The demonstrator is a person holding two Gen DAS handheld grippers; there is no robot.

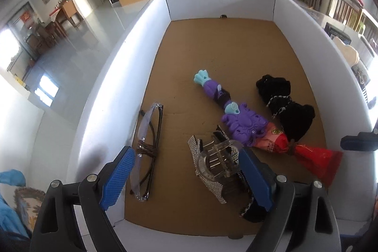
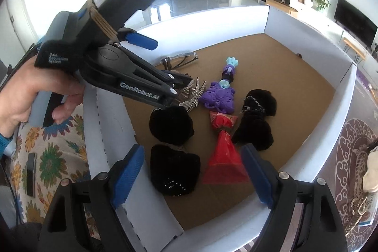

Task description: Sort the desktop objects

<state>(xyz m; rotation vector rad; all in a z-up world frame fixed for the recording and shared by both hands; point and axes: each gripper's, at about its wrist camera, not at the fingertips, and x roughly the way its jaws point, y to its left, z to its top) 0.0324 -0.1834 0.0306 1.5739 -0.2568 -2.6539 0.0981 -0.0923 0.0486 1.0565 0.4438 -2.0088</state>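
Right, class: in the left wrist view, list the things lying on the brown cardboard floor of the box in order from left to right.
Folded glasses → rhinestone hair clip → purple toy wand → black fuzzy hair piece. The red wrapped packet lies under the wand's head and runs right beneath the black piece, so it is left out.

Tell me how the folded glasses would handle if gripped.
The glasses look light and rigid, with thin dark arms folded flat, so probably no rolling. The clear front seems smooth, perhaps slippery between pads. A hard squeeze might bend the thin frame.
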